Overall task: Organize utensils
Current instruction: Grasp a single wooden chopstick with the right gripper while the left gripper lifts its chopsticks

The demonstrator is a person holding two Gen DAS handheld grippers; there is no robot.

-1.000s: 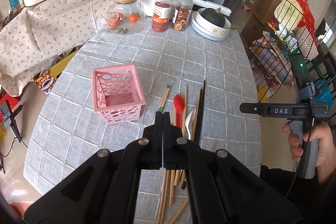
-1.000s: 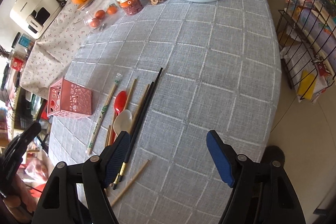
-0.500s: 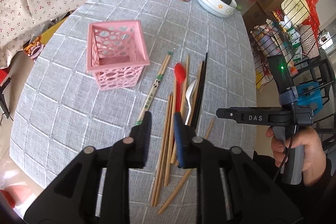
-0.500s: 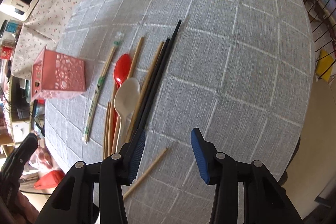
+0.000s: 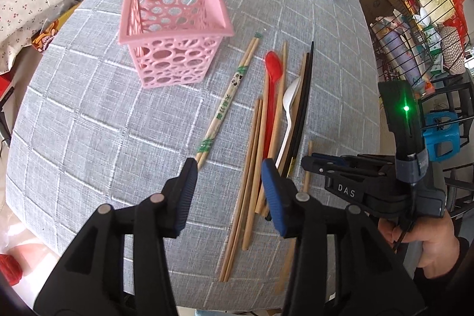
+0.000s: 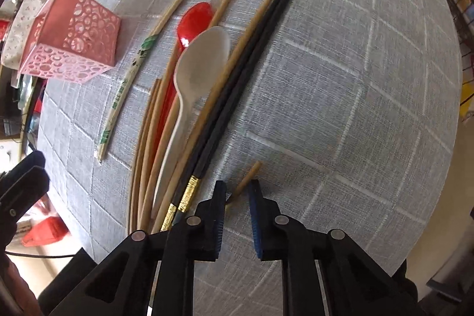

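on the table [image 5: 89, 114]: grey checked cloth, utensils loose in a row, none in the basket yet
basket [image 5: 174, 28]: pink, upright, empty, at 11 o'clock from the left claw
utensils: wrapped chopsticks [image 5: 229, 102] lie alone nearest the basket; at their 3 o'clock a bundle of bamboo sticks, red spoon [image 5: 272, 70], white spoon [image 6: 201, 61], black chopsticks [image 6: 237, 73]
stray stick [image 6: 247, 178]: lies apart at 4 o'clock of the bundle
left claw [image 5: 229, 182]: a second ago clenched and higher; its jaws have just been opening and it has dropped toward the cloth; now released, nothing pinched; left finger at the wrapped pair's near end, right finger over the bundle's edge
right claw [image 6: 237, 197]: a second ago wide and off to the side; jaws have just been closing; now clenched around the stray stick's near end
meaning: sorting is only starting; right looks ready to lift the stray stick toward the basket, left seems to be lining up a first pick
risk: a thin stick held by its end may swing or slip
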